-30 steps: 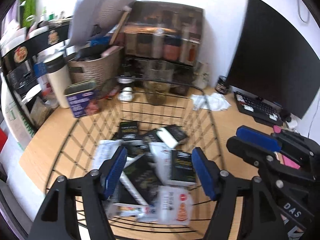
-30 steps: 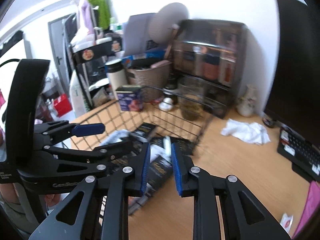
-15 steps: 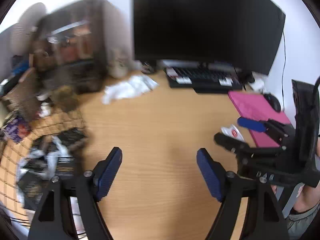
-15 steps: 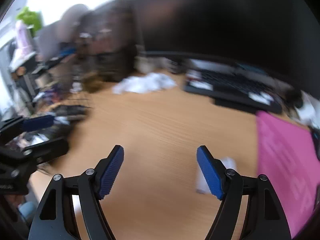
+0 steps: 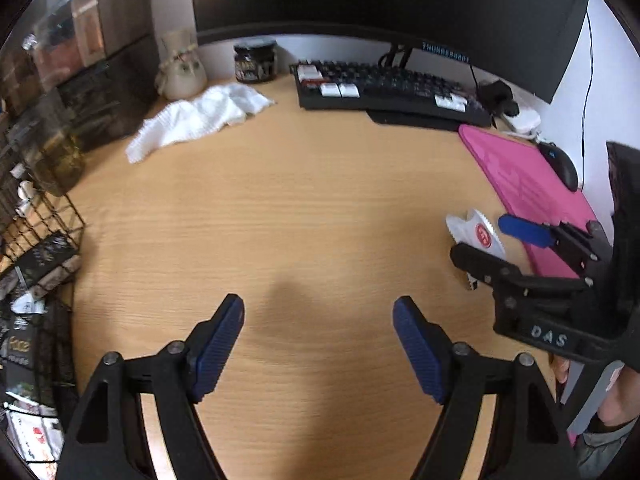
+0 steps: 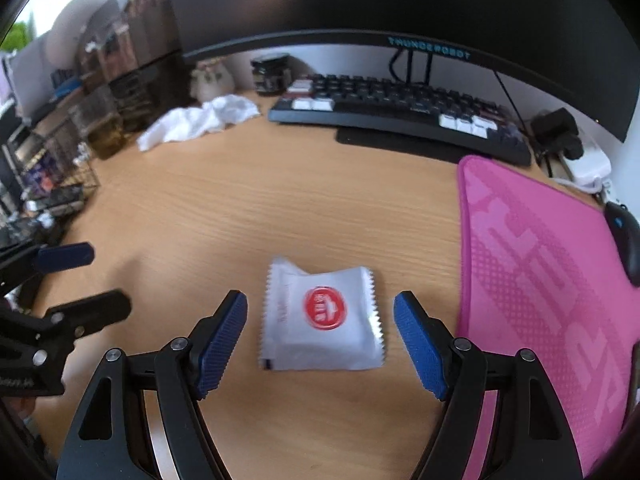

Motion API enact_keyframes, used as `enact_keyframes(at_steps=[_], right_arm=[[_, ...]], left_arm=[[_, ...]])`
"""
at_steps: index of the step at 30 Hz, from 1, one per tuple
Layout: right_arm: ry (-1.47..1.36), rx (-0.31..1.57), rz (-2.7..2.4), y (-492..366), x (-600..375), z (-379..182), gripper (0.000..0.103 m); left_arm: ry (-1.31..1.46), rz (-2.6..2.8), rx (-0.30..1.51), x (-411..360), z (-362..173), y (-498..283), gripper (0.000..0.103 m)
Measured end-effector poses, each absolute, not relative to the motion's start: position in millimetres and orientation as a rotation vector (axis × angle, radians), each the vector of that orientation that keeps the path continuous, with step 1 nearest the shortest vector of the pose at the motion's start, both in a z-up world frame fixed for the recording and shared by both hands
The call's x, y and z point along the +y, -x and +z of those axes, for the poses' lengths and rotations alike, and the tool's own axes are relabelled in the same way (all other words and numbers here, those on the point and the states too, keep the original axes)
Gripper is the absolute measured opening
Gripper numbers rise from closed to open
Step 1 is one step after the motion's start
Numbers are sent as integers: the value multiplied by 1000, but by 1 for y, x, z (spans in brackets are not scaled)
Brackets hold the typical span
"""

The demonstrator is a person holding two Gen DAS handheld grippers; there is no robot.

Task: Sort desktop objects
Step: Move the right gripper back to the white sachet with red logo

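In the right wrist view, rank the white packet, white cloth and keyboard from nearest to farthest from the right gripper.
1. White packet: on the desk between the open right gripper's jaws, untouched.
2. White cloth: far left, crumpled.
3. Keyboard: at the back under the monitor; close to the cloth's distance, so 2 and 3 are hard to separate.

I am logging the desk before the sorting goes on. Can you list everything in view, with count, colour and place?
sachet: one, white with red round mark, on desk between right tongs' pads, untouched
desk: one, light wood
mouse mat: one, pink, right side
mouse: one, black, on mat's far edge
keyboard: one, dark with some white keys, under monitor
monitor: one, black, at back
cloth: one, white, crumpled, back left
jar: one, dark, beside keyboard
wire basket: one, black, left edge, holding packets
left tongs: open, empty, above bare desk
right tongs: open
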State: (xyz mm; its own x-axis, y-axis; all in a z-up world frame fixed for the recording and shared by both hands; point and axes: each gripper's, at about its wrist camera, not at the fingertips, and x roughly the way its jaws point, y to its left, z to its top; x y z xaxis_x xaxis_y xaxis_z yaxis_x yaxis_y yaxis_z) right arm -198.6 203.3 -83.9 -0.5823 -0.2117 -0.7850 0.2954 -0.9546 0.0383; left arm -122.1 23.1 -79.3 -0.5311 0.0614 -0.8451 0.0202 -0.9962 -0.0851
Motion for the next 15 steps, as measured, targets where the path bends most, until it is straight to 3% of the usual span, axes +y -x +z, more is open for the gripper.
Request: enact_keyframes(at_steps=[15], right_arm=[[-1294, 227, -2569, 201, 188, -86, 79]], left_arm=[[1540, 2696, -86, 25, -96, 128, 80]])
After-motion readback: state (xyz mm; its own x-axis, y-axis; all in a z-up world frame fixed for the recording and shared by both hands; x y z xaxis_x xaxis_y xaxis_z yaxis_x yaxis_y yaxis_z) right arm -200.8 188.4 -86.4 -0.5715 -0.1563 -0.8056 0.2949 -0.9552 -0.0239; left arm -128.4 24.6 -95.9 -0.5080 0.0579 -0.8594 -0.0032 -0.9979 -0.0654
